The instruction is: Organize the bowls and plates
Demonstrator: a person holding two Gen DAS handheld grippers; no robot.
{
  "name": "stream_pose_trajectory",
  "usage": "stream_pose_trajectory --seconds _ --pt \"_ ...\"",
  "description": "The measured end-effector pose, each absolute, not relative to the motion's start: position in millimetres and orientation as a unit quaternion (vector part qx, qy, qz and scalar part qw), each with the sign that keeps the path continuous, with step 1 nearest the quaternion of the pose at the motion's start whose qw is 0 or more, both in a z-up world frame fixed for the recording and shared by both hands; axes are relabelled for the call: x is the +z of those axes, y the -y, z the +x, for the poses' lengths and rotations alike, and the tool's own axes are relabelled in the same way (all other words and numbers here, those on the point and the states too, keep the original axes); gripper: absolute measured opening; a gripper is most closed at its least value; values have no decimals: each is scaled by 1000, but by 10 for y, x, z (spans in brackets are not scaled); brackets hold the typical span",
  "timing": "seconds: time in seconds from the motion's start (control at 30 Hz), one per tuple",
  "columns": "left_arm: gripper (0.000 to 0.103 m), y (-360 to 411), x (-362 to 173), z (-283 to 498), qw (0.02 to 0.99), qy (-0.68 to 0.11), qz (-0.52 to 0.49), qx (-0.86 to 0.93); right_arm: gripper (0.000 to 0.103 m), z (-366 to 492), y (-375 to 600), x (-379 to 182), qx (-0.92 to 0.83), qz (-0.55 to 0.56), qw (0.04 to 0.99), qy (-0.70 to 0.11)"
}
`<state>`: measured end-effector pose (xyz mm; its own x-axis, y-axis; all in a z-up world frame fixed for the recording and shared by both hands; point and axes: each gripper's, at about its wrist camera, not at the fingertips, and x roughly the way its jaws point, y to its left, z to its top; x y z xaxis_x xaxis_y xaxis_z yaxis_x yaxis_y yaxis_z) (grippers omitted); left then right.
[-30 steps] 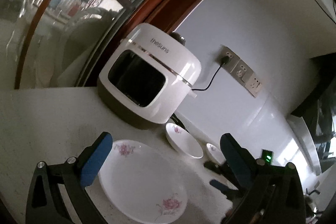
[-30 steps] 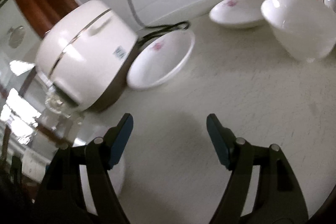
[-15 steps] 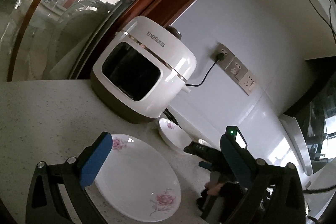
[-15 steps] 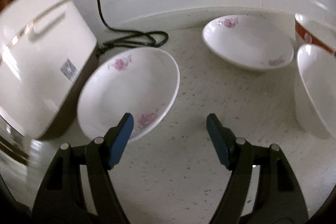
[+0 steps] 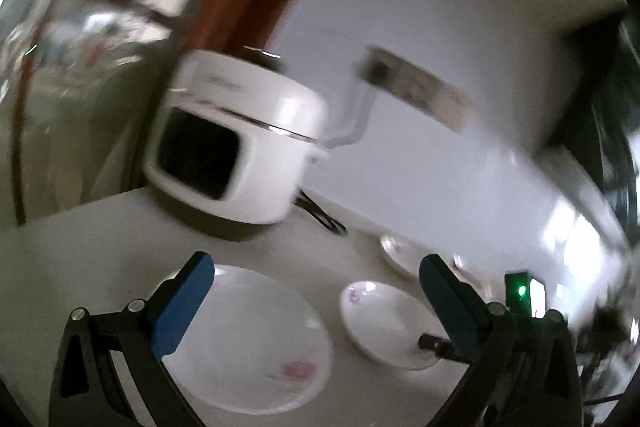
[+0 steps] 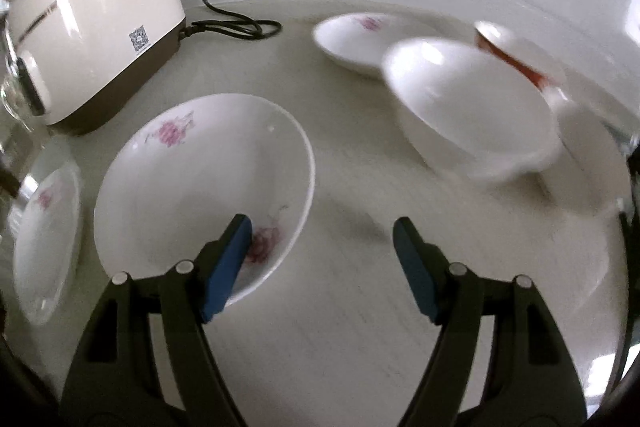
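Sitting just beside the white cooker [image 6: 92,43] is a flowered dish [image 6: 204,183]. Right gripper [image 6: 322,233] is hanging spread wide, one finger over the dish's rim, pinching nothing. Left gripper [image 5: 316,273] is spread too, above the big plate [image 5: 256,339].

both grippers gape empty — left gripper [image 5: 314,301] near level, right gripper [image 6: 322,255] tipped downward.

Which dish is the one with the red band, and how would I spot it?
Start at the white cooker on the counter and look across to the far right. Behind the big plain white bowl sits a small bowl, the only dish with a red band.
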<state>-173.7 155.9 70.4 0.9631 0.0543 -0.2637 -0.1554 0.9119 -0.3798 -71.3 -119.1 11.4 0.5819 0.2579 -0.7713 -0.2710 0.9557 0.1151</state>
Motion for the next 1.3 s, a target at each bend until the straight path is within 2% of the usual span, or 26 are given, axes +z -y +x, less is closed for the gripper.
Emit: stream_pose_trajectory --seconds 0.17,0.3,0.37,0.47,0.53,0.63,0.87,0.97,1.17,1.27,1.3 --pt "103 -1163 719 -981 937 -301 -180 0 75 -921 1549 119 147 17 891 -430" --pt "103 -955 677 -633 930 -338 -141 20 71 -1033 1748 131 162 45 889 -426" --pt "103 -864 637 -473 923 -367 -114 26 65 -1020 1813 122 168 59 887 -426" --pt "95 -809 506 -276 903 -415 -110 26 54 -1015 1958 99 174 93 884 -424" --pt "85 -763 401 -233 891 -438 -122 11 51 -1020 2025 95 178 111 881 -424" --pt "75 -683 285 -204 884 -451 -121 -1 48 -1043 2078 94 183 119 879 -424" --pt "73 -676 168 -311 885 -435 -165 -7 43 -1046 2041 69 225 128 867 -426" --pt "65 -732 135 -331 886 -425 -185 -4 39 -1068 1959 65 246 118 861 -429" --pt "62 -753 119 -305 888 -419 -187 -5 36 -1069 1909 66 251 113 859 -431" --pt "48 -685 114 -292 890 -423 -167 -13 33 -1074 1888 56 261 110 856 -433" --pt "40 -654 108 -287 891 -424 -161 -17 32 -1082 1869 59 264 108 855 -434"
